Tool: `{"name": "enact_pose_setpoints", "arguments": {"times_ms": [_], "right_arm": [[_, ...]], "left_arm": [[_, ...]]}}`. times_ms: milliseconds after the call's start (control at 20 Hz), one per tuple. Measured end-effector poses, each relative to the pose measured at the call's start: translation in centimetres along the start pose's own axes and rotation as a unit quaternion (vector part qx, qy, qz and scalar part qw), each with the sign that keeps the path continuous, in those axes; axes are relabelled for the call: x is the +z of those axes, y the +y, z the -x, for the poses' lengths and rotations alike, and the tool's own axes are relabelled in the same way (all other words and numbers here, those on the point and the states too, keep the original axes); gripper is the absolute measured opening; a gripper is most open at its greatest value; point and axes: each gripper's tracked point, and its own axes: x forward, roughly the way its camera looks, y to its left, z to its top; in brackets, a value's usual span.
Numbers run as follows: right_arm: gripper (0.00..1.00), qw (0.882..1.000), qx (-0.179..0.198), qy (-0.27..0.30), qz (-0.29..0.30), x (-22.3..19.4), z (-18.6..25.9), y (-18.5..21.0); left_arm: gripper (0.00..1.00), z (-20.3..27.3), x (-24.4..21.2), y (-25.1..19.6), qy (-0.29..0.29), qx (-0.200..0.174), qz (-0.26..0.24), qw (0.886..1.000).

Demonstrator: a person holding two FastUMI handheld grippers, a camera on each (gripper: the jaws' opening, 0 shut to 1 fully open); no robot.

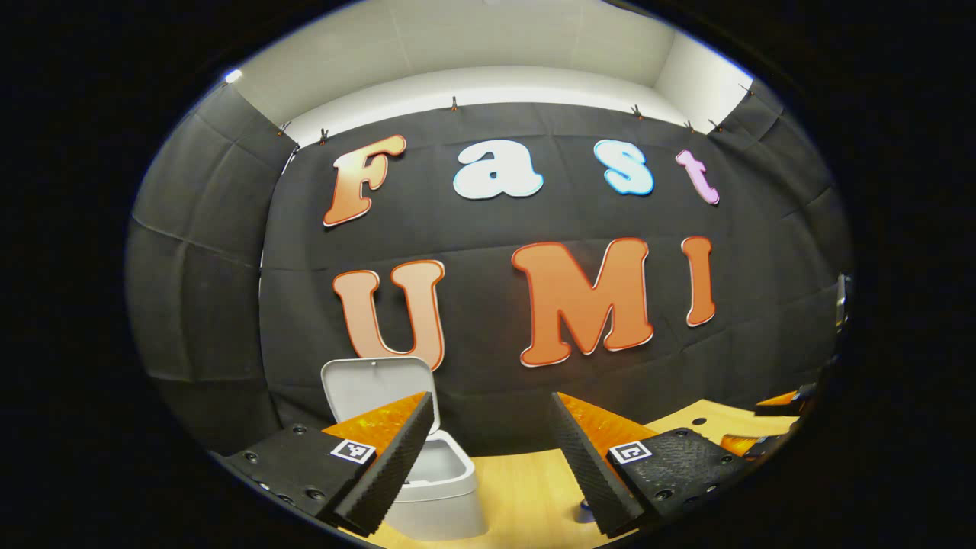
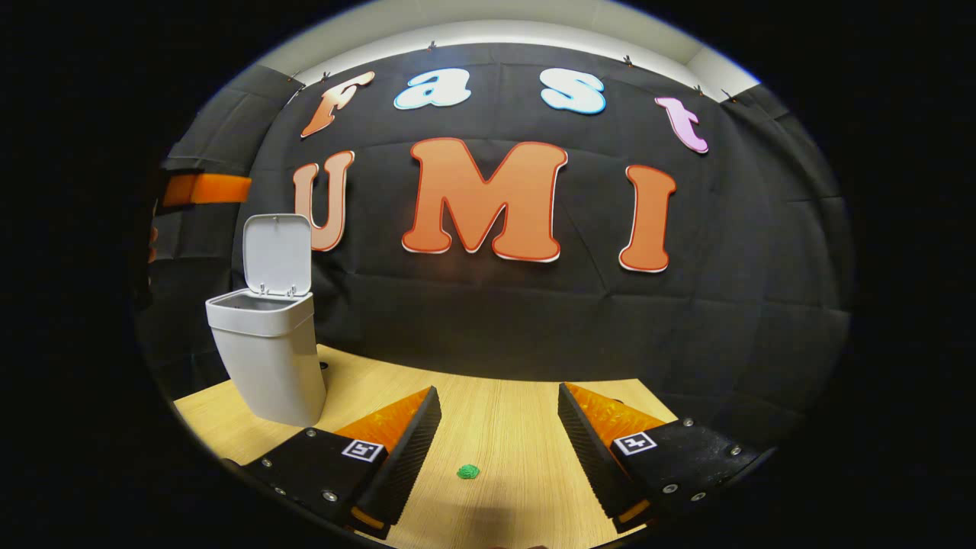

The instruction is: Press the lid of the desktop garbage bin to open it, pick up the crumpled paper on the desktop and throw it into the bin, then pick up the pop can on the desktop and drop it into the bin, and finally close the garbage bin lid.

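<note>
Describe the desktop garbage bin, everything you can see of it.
The garbage bin is a small, pale grey, smooth plastic-looking container that tapers toward its base, with a thicker collar round the top. Its lid is open, standing about upright on two small hinges at the back rim. It stands on the wooden desktop close to the black cloth wall. Nothing else touches it. In the left gripper view the bin sits partly behind one finger.

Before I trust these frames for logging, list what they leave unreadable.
- Inside of the white plastic desktop bin, right gripper view: its front wall hides the contents, though the lid stands open.
- Bin's left side, left gripper view: the left gripper finger covers it.
- Small green lump on the wooden desktop: too small to identify.
- Blue object, left gripper view: mostly behind a finger.
</note>
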Motion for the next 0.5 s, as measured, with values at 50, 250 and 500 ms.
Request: {"name": "enact_pose_setpoints", "arguments": {"times_ms": [50, 250, 500], "right_arm": [[0.94, 1.0, 0.002, 0.013, -0.001, -1.2, -0.5, 0.0], [0.94, 0.999, 0.002, 0.049, -0.001, -5.3, -2.8, -0.1], [0.94, 0.994, 0.017, 0.102, 0.023, -12.0, -6.9, 1.5]], "left_arm": [[0.99, 0.7, -0.1, -0.5, -0.004, 0.002, 0.0, 1.0], [0.99, 2.4, -0.5, -2.2, 0.001, -0.005, 0.026, 1.0], [0.99, 3.3, -1.4, -2.2, 0.021, -0.001, 0.039, 0.999]]}}
